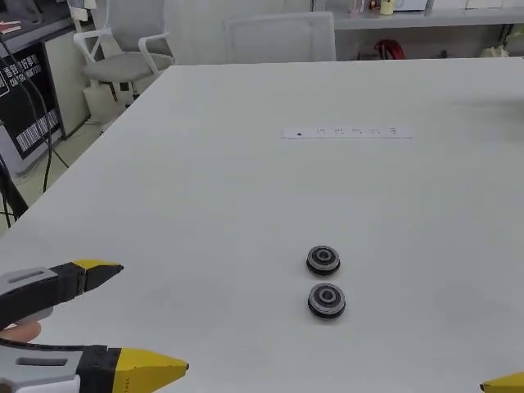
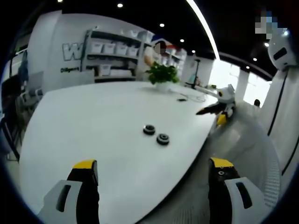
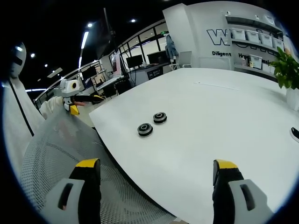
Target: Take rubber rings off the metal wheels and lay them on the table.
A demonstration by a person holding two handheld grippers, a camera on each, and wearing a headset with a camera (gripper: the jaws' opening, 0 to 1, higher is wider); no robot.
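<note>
Two metal wheels with black rubber rings lie flat side by side on the white table, the far wheel (image 1: 322, 259) and the near wheel (image 1: 327, 300). My left gripper (image 1: 154, 318) is at the lower left, open and holding nothing, well left of the wheels. In the left gripper view the wheels (image 2: 149, 129) (image 2: 163, 138) lie ahead of the wide-apart jaws of that gripper (image 2: 153, 163). My right gripper (image 3: 157, 164) is open too, with the wheels (image 3: 160, 117) (image 3: 145, 129) in front of it. One of its yellow fingertips (image 1: 503, 382) shows at the bottom right corner.
A flat white strip with small marks (image 1: 346, 132) lies farther back on the table (image 1: 246, 164). Office chairs (image 1: 123, 49) stand beyond the table's far left corner. A potted plant (image 2: 162, 73) sits at one end of the table. The table edge runs close to both grippers.
</note>
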